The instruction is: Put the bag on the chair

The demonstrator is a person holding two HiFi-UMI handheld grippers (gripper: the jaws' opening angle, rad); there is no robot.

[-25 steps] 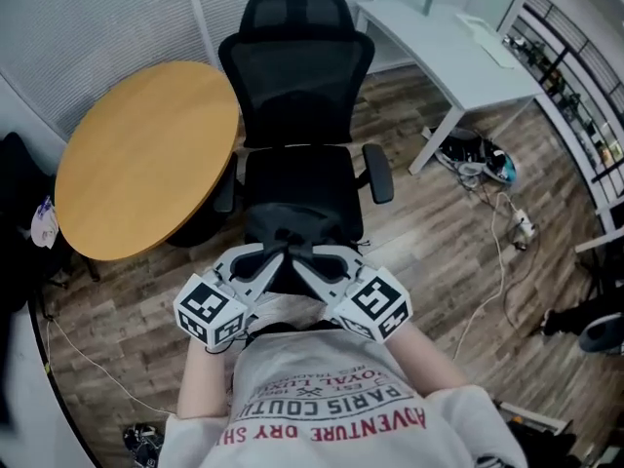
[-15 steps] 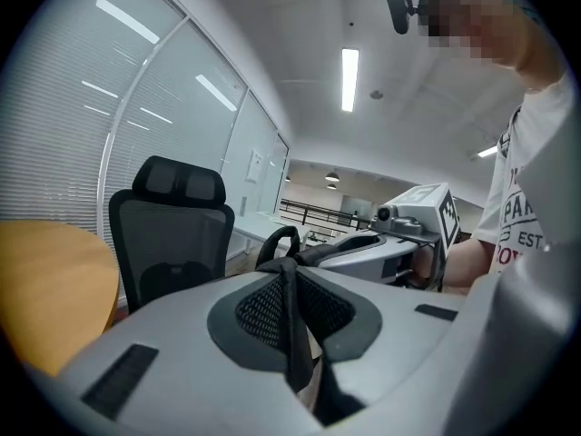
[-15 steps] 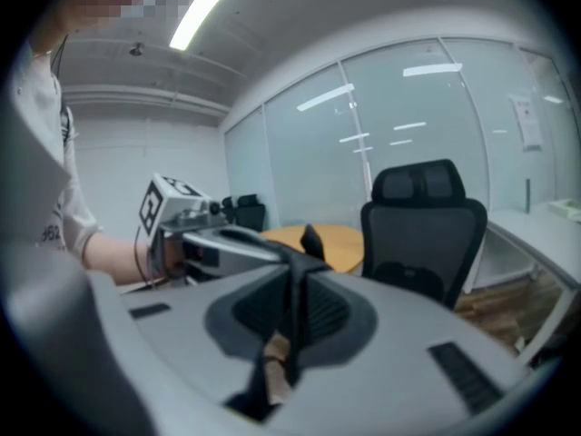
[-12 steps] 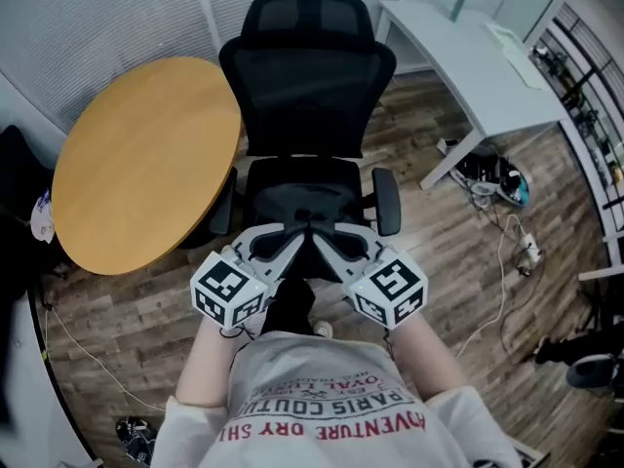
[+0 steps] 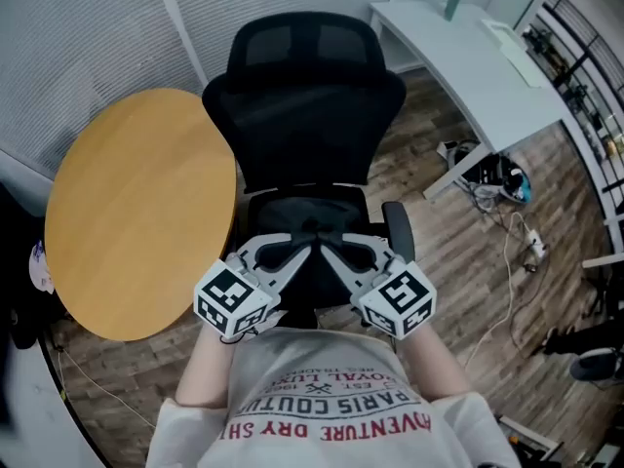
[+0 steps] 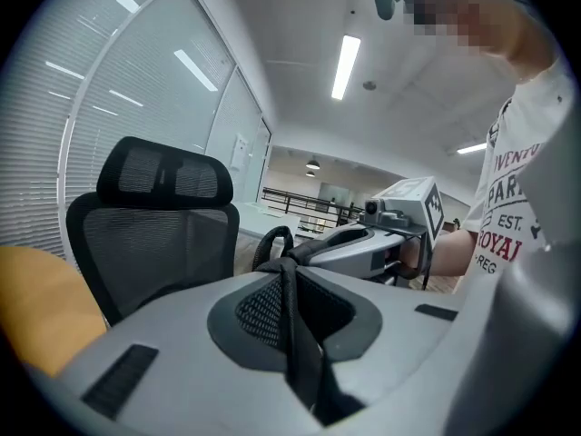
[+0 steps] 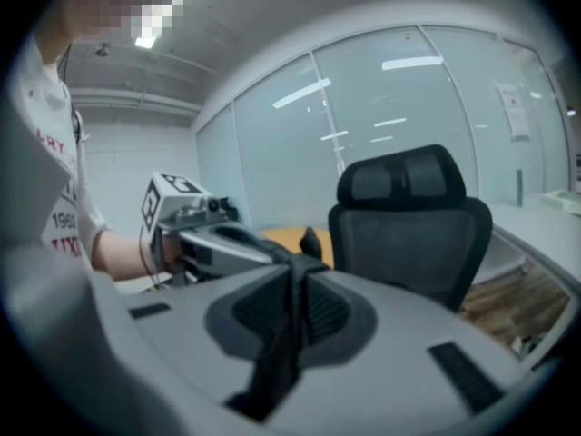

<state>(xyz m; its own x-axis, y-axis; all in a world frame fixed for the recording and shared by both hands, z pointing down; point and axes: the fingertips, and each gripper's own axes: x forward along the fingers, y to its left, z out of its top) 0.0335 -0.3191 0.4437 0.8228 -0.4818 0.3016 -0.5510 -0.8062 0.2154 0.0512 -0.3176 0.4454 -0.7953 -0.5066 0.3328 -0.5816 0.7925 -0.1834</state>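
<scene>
The black office chair point(image 5: 304, 96) stands straight ahead, its seat point(image 5: 310, 213) just beyond my hands. My left gripper point(image 5: 302, 251) and right gripper point(image 5: 328, 251) meet tip to tip over the seat's front edge. Each is shut on a black strap of the bag point(image 5: 300, 291), whose dark body hangs beneath them and is hard to tell from the seat. In the left gripper view the strap point(image 6: 292, 325) runs between the jaws, with the right gripper point(image 6: 359, 243) beside. The right gripper view shows its strap point(image 7: 283, 334) pinched the same way.
A round wooden table point(image 5: 136, 213) stands close on the chair's left. A white desk point(image 5: 468, 57) is at the back right, with cables and shoes point(image 5: 492, 178) on the wooden floor beneath it. Glass walls with blinds lie behind the chair.
Both grippers have carried the bag forward to the chair. The bag, which hung over the floor before the seat, now sits at the seat's front edge.
</scene>
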